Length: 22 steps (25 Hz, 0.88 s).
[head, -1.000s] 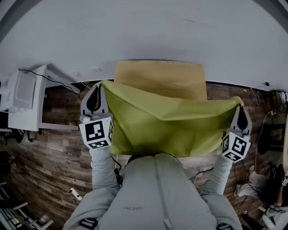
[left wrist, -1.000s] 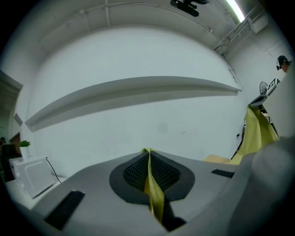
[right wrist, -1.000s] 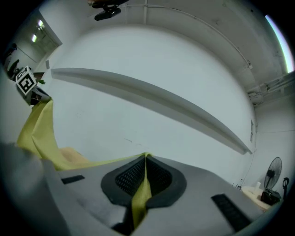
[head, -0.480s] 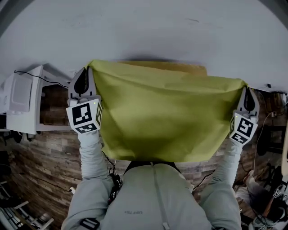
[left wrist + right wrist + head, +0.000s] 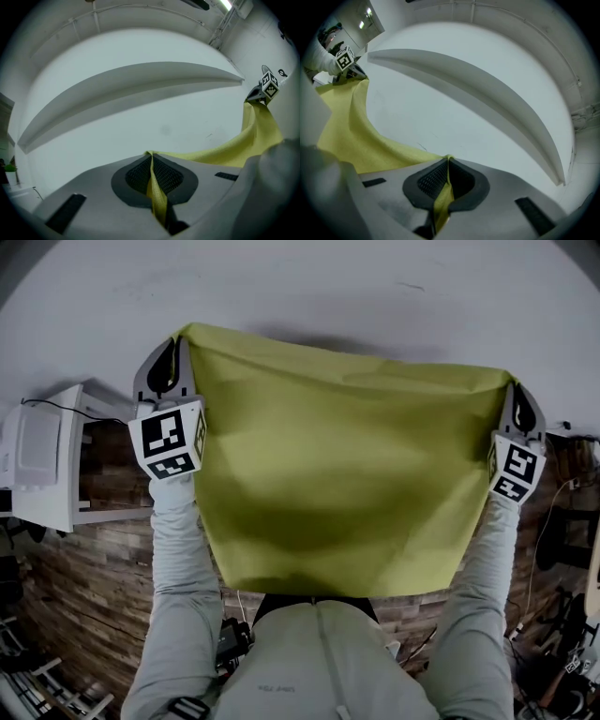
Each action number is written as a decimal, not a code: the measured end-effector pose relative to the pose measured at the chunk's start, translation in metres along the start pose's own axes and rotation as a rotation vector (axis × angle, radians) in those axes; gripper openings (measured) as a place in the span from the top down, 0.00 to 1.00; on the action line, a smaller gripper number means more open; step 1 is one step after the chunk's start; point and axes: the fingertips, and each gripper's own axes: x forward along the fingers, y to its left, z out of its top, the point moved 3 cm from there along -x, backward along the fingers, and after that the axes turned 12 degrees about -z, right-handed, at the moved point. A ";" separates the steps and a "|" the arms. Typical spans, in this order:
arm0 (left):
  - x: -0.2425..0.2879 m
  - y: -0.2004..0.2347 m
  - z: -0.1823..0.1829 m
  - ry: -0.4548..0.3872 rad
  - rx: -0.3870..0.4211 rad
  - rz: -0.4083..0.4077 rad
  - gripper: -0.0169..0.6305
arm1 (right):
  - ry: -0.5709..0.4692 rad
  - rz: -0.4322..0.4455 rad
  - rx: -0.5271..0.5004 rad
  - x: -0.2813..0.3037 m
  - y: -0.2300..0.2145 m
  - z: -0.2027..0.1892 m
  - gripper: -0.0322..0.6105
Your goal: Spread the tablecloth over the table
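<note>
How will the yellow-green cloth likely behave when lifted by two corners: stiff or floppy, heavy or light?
Probably floppy: the cloth hangs as a loose sheet, its top edge sagging between the left gripper and the right gripper. Likely light: two thinly pinched corners seem to carry it all.

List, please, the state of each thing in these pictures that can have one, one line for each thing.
tablecloth: unfolded, held up in the air by two upper corners, stretched wide, its lower edge hanging free in front of the person.
left gripper: shut on one upper corner of the tablecloth.
right gripper: shut on the other upper corner of the tablecloth.
</note>
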 end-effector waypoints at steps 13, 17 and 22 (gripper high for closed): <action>0.094 0.004 -0.050 0.073 0.006 0.003 0.93 | 0.079 0.009 0.099 0.089 0.045 -0.051 0.91; 0.108 -0.009 -0.087 0.123 -0.017 -0.008 0.93 | 0.134 0.043 0.091 0.093 0.074 -0.084 0.91; 0.118 -0.040 -0.141 0.226 0.001 -0.052 0.93 | 0.216 0.074 0.049 0.085 0.100 -0.128 0.91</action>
